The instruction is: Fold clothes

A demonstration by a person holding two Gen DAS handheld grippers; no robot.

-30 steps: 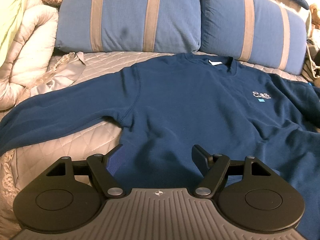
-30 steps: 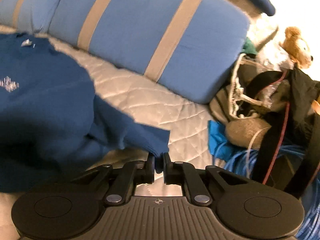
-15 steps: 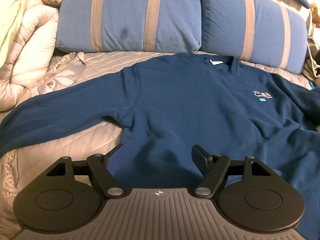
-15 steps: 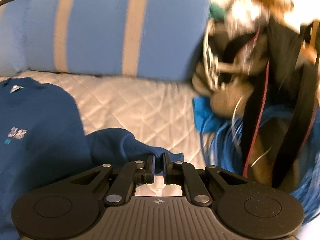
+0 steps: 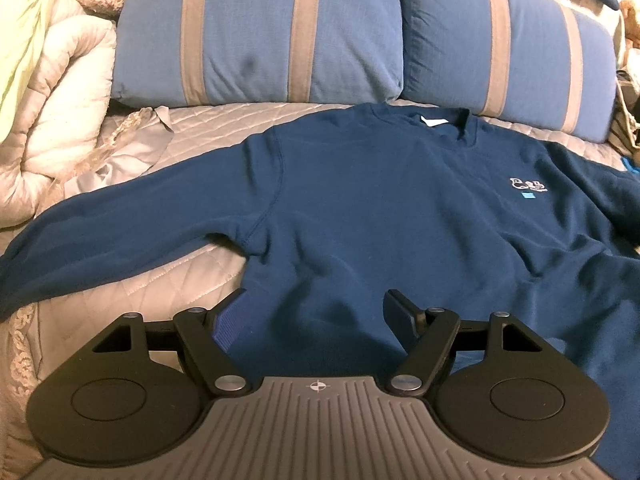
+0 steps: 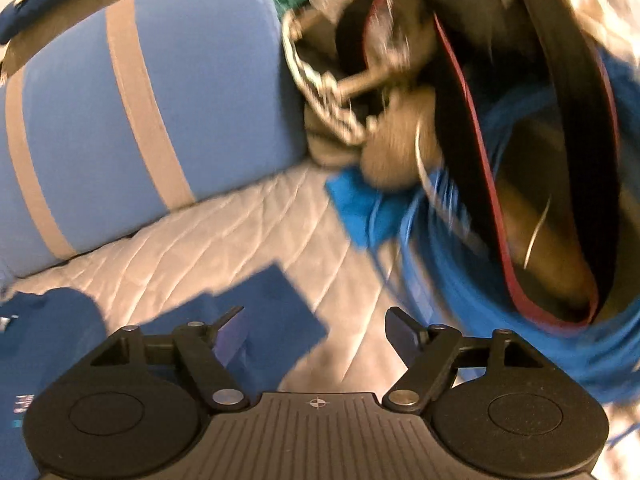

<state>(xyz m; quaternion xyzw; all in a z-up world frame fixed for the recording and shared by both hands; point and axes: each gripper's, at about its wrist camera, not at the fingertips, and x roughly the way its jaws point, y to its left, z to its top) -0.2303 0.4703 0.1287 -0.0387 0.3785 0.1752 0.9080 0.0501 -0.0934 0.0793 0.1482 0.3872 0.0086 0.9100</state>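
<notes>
A navy sweatshirt (image 5: 360, 200) lies front up on the quilted bed, collar toward the pillows, its left sleeve (image 5: 120, 224) stretched out to the left. My left gripper (image 5: 316, 304) is open and empty just above the sweatshirt's hem. In the right wrist view, the sweatshirt's right sleeve cuff (image 6: 264, 304) lies flat on the quilt. My right gripper (image 6: 314, 320) is open, with the cuff just under and beside its left finger; the view is blurred.
Two blue pillows with grey stripes (image 5: 256, 32) (image 5: 508, 40) stand at the head of the bed. A bunched white duvet (image 5: 52, 92) lies at the left. At the right edge sits a pile of bags, straps and blue cable (image 6: 520, 160).
My right gripper carried the sleeve cuff outward to the right, then opened and let it go onto the quilt. The left gripper has stayed still and open.
</notes>
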